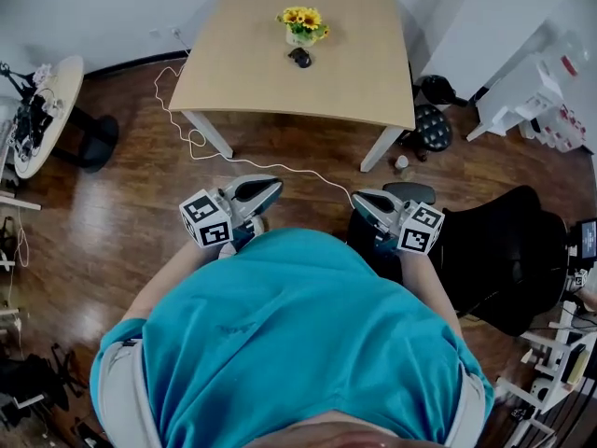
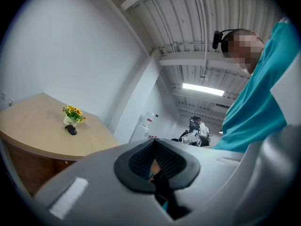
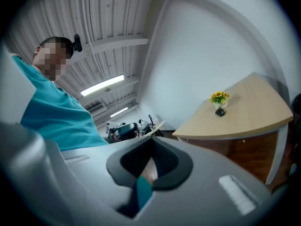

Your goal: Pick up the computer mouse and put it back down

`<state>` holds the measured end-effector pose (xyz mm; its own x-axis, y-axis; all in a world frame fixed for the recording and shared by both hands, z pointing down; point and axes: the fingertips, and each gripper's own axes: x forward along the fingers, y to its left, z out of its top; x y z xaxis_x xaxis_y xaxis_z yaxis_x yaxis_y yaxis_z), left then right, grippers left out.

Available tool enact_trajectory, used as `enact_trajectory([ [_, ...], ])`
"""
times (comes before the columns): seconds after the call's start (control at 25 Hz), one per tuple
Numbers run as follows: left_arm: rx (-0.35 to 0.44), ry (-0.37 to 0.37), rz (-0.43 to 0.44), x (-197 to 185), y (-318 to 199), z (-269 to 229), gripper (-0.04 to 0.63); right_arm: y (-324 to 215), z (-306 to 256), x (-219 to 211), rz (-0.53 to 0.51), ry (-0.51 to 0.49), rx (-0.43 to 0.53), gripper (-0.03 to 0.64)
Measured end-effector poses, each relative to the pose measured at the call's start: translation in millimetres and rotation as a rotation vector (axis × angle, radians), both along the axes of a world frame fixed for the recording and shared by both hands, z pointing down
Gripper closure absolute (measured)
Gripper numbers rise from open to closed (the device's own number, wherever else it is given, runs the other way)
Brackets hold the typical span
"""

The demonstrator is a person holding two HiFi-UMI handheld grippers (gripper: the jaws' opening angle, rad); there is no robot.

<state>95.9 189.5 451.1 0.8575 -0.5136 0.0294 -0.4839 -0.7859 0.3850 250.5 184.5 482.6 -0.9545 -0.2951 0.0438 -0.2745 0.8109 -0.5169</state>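
Note:
The black computer mouse [image 1: 299, 58] lies on a light wooden table [image 1: 261, 82] far ahead of me, just in front of a small pot of yellow flowers [image 1: 303, 24]. Both grippers are held close to my body, well short of the table and over the wooden floor. The left gripper [image 1: 268, 187] and the right gripper [image 1: 364, 198] are shut with nothing between their jaws. The left gripper view shows the mouse [image 2: 71, 130] small at the left, beyond the closed left gripper [image 2: 154, 160]. In the right gripper view the mouse [image 3: 219, 112] sits at the right past the right gripper [image 3: 149, 161].
A white cable [image 1: 196, 140] trails over the floor in front of the table. A black office chair [image 1: 504, 250] stands at my right, a black stool [image 1: 432, 127] by the table's right leg. A round side table [image 1: 47, 110] with clutter is at the left, white shelving [image 1: 532, 91] at the right.

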Motion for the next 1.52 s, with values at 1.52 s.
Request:
enact_trajectory([
  [1.52,0.046,0.056,-0.032,-137.8,53.2,-5.2,0.591,19.9,-20.2,-131.7,0.085,0.133,0.101,0.617],
])
